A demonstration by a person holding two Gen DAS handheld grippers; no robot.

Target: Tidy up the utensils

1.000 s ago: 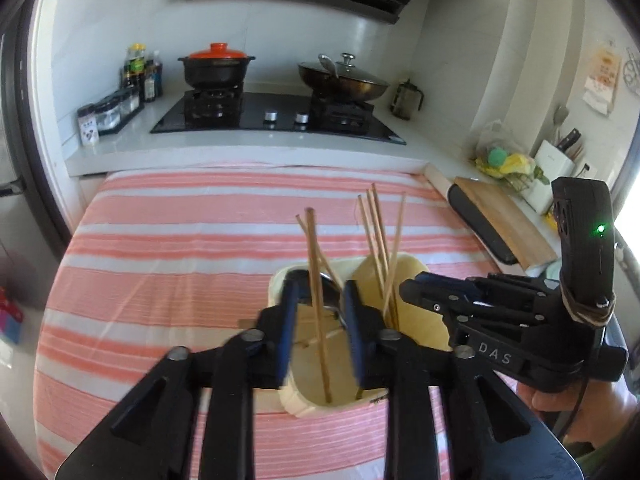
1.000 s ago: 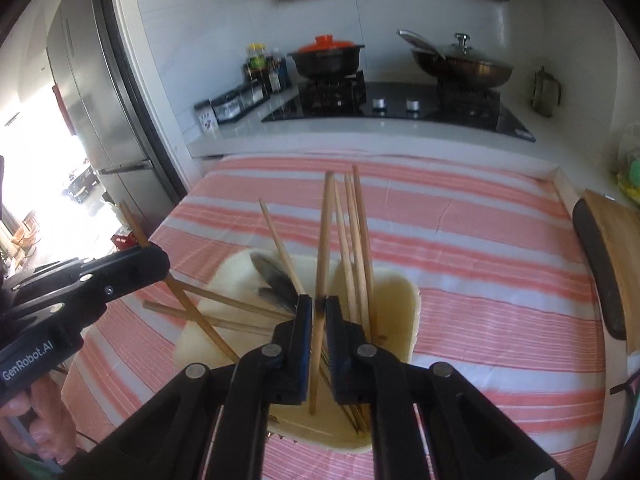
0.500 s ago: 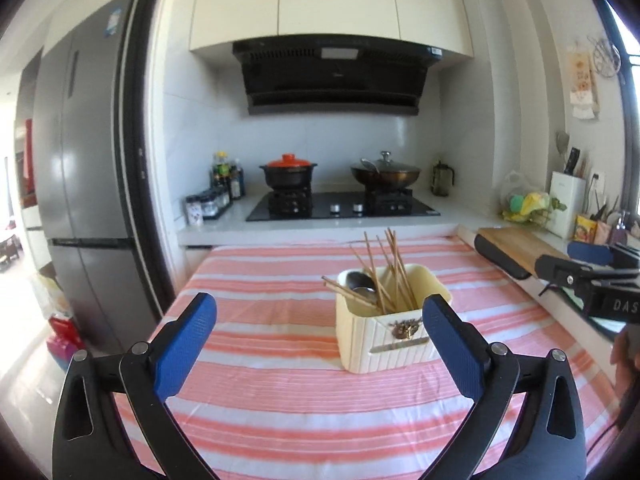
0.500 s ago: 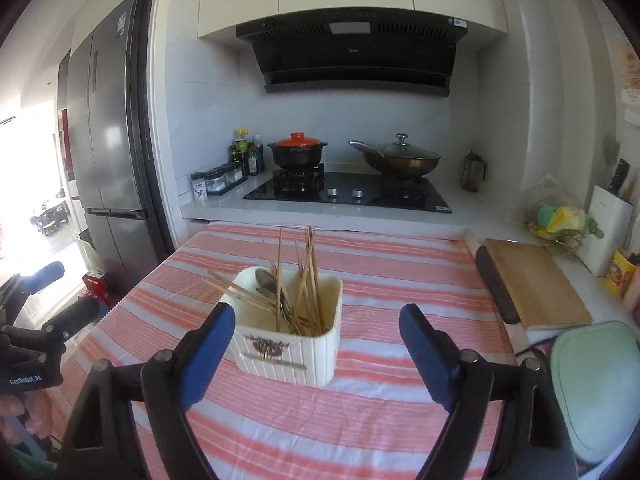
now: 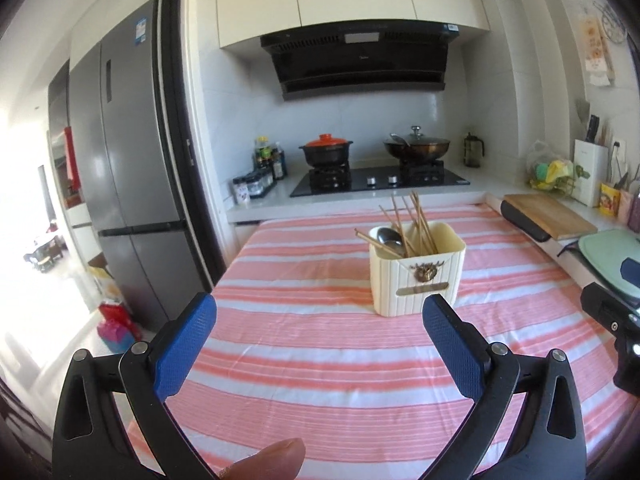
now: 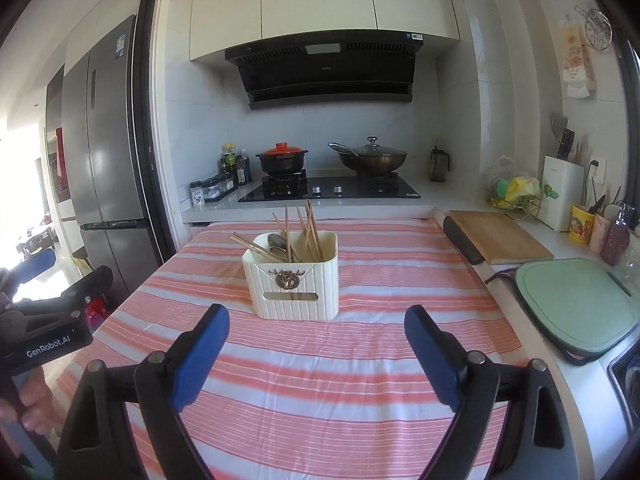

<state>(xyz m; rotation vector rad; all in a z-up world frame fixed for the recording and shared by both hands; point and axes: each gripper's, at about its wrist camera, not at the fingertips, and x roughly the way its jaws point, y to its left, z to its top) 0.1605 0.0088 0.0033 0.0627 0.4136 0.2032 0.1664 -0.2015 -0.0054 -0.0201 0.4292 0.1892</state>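
A cream ribbed utensil holder (image 5: pixel 416 276) (image 6: pixel 294 280) stands on the pink striped tablecloth (image 5: pixel 320 360) (image 6: pixel 320 380). It holds several wooden chopsticks (image 5: pixel 416 224) (image 6: pixel 306 228) and a metal spoon (image 5: pixel 390 236) (image 6: pixel 277 242). My left gripper (image 5: pixel 320 344) is open and empty, well back from the holder. My right gripper (image 6: pixel 316 350) is open and empty, also back from the holder. The left gripper's body shows at the left edge of the right wrist view (image 6: pixel 44 320).
A wooden cutting board (image 6: pixel 500 238) and a green board (image 6: pixel 576 304) lie on the counter at the right. A stove with an orange-lidded pot (image 6: pixel 282 158) and a wok (image 6: pixel 372 156) is behind. A fridge (image 5: pixel 128 184) stands at the left.
Both grippers let go of chopsticks into the holder, opened wide and pulled back and up from it. They have drawn back a little further in the last half second.
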